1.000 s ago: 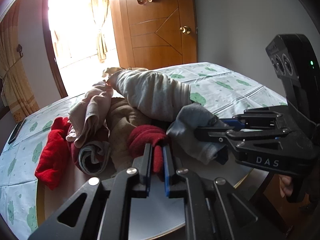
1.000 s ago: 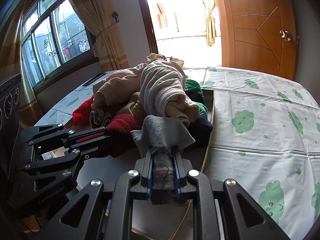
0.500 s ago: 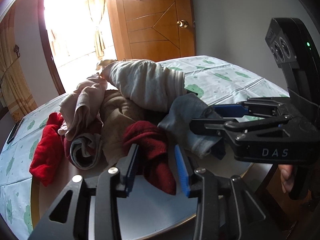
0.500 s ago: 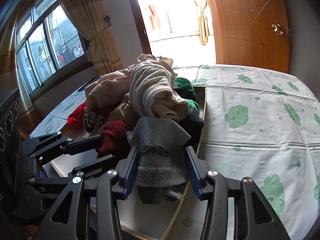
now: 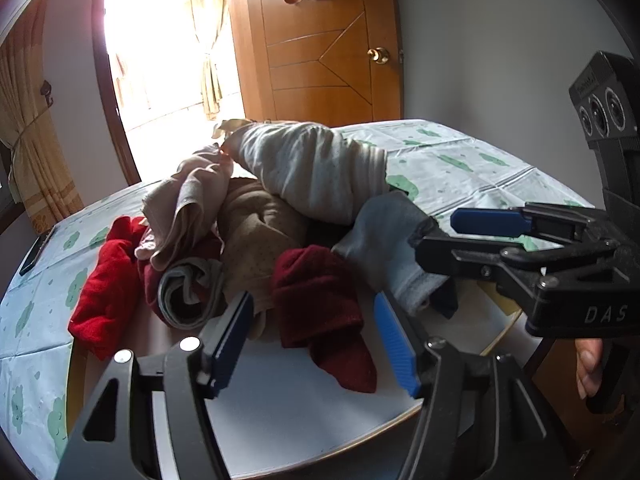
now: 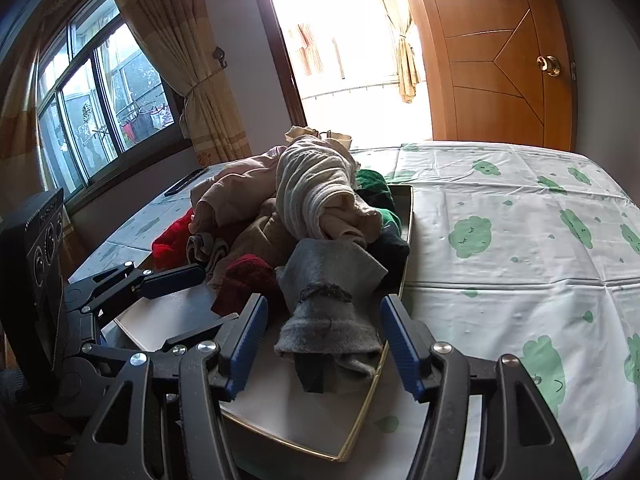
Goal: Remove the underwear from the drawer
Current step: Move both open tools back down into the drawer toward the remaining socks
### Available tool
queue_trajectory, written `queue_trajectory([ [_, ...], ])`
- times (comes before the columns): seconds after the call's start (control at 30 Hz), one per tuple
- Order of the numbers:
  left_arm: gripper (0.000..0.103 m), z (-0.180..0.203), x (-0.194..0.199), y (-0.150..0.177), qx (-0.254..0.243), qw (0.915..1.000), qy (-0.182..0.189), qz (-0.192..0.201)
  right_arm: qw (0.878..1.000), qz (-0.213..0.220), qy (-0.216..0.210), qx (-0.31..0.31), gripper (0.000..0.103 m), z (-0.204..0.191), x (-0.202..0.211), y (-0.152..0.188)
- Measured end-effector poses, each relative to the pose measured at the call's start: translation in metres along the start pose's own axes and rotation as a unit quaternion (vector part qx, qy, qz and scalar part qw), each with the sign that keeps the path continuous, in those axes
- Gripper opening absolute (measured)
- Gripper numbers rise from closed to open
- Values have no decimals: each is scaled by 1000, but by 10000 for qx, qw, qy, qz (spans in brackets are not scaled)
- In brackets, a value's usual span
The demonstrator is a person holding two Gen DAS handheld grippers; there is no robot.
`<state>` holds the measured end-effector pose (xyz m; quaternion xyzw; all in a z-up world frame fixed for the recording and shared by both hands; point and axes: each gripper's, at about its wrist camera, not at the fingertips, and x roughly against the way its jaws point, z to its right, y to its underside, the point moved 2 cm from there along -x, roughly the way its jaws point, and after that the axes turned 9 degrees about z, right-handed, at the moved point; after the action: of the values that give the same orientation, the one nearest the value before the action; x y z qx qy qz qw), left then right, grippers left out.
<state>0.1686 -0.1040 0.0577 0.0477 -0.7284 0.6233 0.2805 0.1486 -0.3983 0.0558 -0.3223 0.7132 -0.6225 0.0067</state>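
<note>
Blue pads on both grippers, and both sets of jaws are spreading apart right now with nothing pinched. The left gripper has a dark red garment lying between its fingers, but the pads aren't pressing on it; it just sits loose on the white floor of the tray. Same story on the other side: the right gripper has a grey garment sitting between its open fingers, with clear gaps on both sides, and the piece droops over the near edge of the tray.

So where's the underwear? All heaped on that shallow tray, which sits on a bed covered by a pale sheet with green cloud faces. I honestly can't see a drawer front anywhere, just this tray. The pile behind the two loose pieces has a big light grey ribbed roll on top, a beige piece leaning beside it, a brown dotted one under those, and a bright red one hanging off the left edge onto the sheet. From the right wrist view there's also something green tucked at the far side of the heap.

A bit of the person's hand shows under the right gripper's handle. Wooden door and a window with curtains are in the background.
</note>
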Motion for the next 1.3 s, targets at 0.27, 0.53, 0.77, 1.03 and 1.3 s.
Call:
queue_trajectory([
  [0.27, 68, -3, 13, 3, 108, 9999, 46, 79, 9998, 103, -196, -17, 62, -12, 20, 6],
  [0.53, 68, -6, 31, 8, 313, 9993, 170, 150, 9991, 109, -396, -76, 64, -23, 39, 23],
  [0.77, 70, -5, 46, 15, 451, 9983, 287, 218, 9991, 89, -418, -6, 65, -32, 50, 42],
  [1.03, 70, 3, 62, 27, 440, 9978, 428, 233, 9993, 131, -351, 75, 67, -36, 58, 59],
  [1.3, 70, 3, 78, 38, 536, 9968, 508, 314, 9993, 98, -255, 246, 67, -40, 62, 80],
])
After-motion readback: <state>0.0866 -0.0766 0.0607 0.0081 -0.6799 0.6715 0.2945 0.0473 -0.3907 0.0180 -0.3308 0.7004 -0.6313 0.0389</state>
